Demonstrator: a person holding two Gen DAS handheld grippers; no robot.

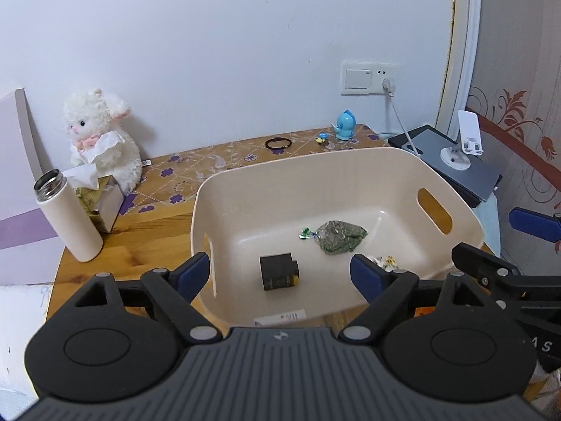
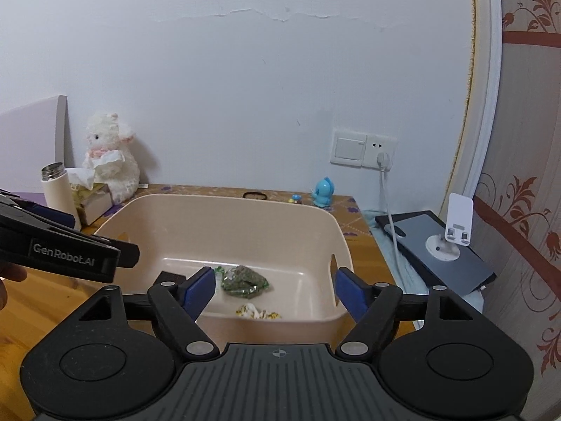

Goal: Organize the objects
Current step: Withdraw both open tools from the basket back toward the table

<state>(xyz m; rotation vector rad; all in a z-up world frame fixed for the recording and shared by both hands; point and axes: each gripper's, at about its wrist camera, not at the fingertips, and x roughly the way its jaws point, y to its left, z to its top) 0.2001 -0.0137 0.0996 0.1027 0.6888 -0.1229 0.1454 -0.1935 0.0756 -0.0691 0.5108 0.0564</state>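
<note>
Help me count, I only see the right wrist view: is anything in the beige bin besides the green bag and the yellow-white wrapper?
Observer: Yes, a dark box lies on the floor of the bin, near its front wall.
Operator: Is it touching the green bag?
Observer: No, the green bag lies apart from it, to the box's right and further back.
Operator: Is the left gripper carrying anything?
Observer: No, the left gripper is open, with nothing between its fingers.

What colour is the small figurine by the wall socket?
Light blue figurine; clearest in the left wrist view.
</note>
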